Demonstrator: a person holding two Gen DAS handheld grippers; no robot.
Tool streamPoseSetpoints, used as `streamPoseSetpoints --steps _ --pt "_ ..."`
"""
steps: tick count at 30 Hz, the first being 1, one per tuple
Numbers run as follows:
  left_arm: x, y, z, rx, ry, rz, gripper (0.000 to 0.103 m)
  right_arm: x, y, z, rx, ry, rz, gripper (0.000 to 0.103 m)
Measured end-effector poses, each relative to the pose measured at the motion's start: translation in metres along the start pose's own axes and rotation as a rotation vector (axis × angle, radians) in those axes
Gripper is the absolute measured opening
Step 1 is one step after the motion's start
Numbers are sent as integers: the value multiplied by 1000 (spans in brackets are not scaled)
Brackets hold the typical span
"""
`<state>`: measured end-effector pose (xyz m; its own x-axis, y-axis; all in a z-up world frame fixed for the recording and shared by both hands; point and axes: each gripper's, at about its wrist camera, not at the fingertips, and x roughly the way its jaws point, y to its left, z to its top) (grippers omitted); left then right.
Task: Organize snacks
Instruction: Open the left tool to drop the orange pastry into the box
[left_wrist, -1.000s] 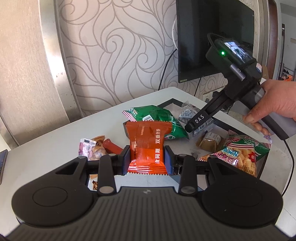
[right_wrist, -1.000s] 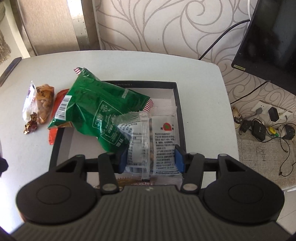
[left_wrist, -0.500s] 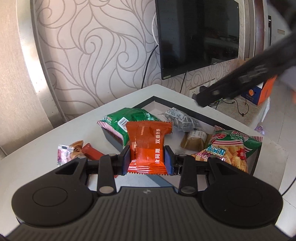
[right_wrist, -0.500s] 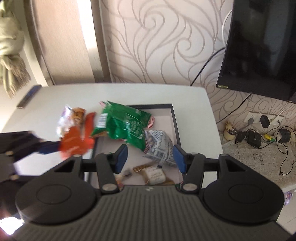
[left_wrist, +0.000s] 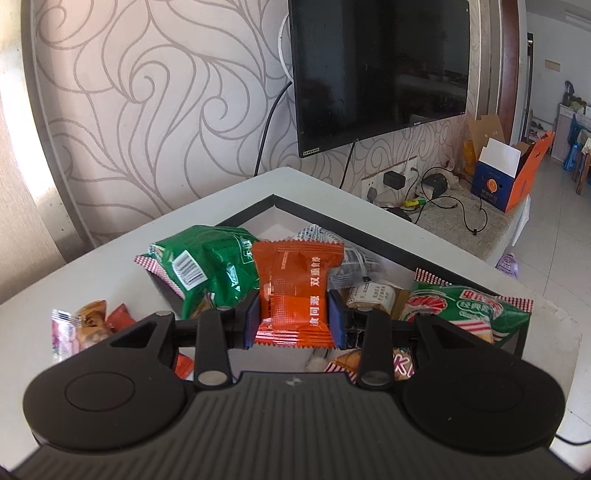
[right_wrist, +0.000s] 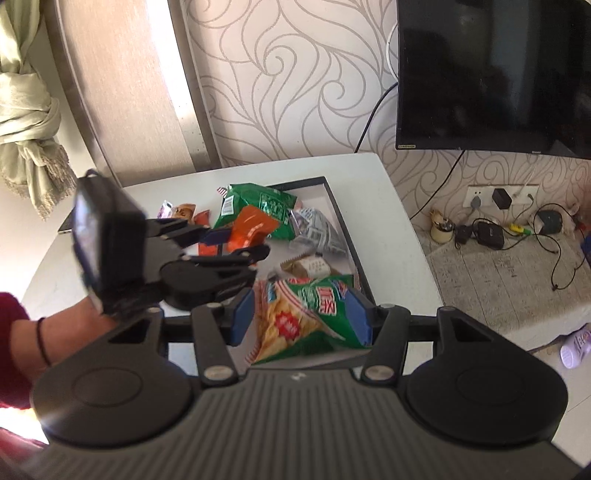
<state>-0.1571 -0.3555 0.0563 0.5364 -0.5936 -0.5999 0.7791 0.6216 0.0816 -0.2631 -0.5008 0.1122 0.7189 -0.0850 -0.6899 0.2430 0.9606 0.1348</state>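
My left gripper (left_wrist: 294, 321) is shut on an orange snack packet (left_wrist: 295, 284) and holds it above the black-rimmed tray (left_wrist: 369, 236); the gripper (right_wrist: 236, 243) and packet (right_wrist: 251, 229) also show in the right wrist view. The tray (right_wrist: 343, 221) holds a green bag (left_wrist: 207, 266), a clear printed packet (left_wrist: 325, 236), a small brown packet (left_wrist: 373, 295) and a prawn cracker bag (left_wrist: 465, 314). My right gripper (right_wrist: 301, 317) is open and empty, high above the prawn cracker bag (right_wrist: 303, 314).
Small loose snacks (left_wrist: 81, 325) lie on the white table (left_wrist: 74, 273) left of the tray. A dark TV (left_wrist: 376, 70) hangs on the wall behind. Cables and a box (left_wrist: 502, 181) lie on the floor to the right.
My right gripper let go of the clear packet into the tray, then rose and pulled back. My left gripper carried the orange packet over the tray.
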Motion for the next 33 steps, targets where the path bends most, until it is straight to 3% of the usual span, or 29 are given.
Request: streamPoseSetpoints --steps 7,15,17,27,33 --pt "21 -7 2 10 10 -13 44 -3 2 -10 7 22 0 57" --pt "18 -11 2 20 -36 -23 82 2 8 -10 -1 31 14 57" --pt "13 -11 2 21 -50 -19 86 3 10 -10 -3 36 14 57" --pt "-26 -3 -4 -14 -113 -33 94 4 12 -6 -13 24 15 57" --pt "-70 25 -24 -91 -128 11 95 5 15 7 -22 -16 24 57"
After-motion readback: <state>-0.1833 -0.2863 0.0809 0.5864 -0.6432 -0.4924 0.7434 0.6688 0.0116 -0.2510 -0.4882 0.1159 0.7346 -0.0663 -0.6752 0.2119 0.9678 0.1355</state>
